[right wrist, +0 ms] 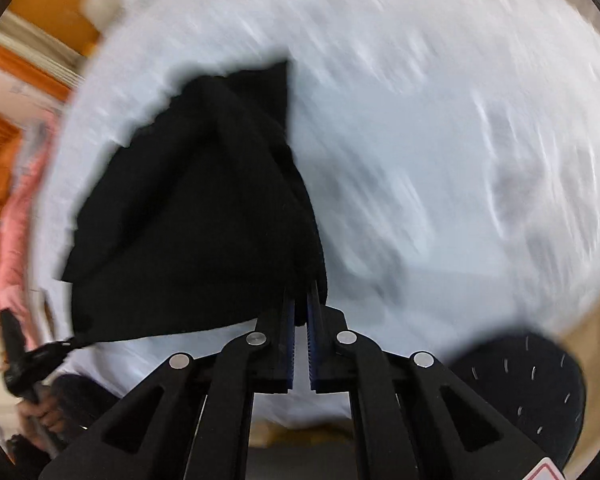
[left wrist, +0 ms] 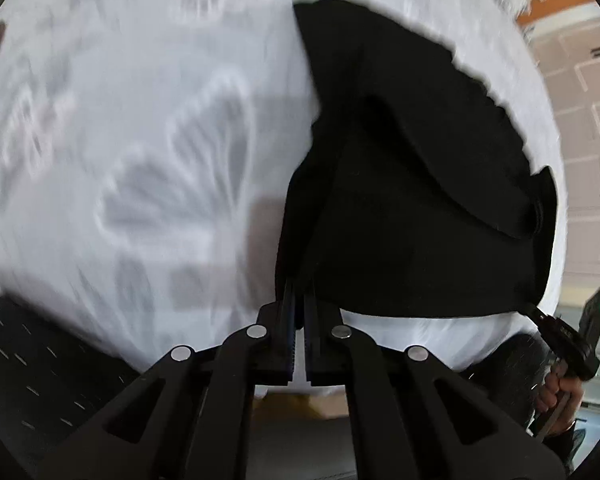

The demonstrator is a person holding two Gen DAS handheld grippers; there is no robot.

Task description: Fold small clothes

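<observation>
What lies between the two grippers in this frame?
The black garment spans between them: the left gripper pinches one corner, the right gripper the other, above the white cloth. It shows in both wrist views.

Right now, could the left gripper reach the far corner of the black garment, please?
Probably not: the left gripper is shut on the black garment's near edge, holding it.

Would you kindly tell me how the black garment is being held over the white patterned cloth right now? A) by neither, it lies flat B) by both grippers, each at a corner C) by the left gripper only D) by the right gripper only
B: the left gripper and the right gripper are each shut on a corner of the black garment, which hangs stretched between them above the white patterned cloth.
</observation>
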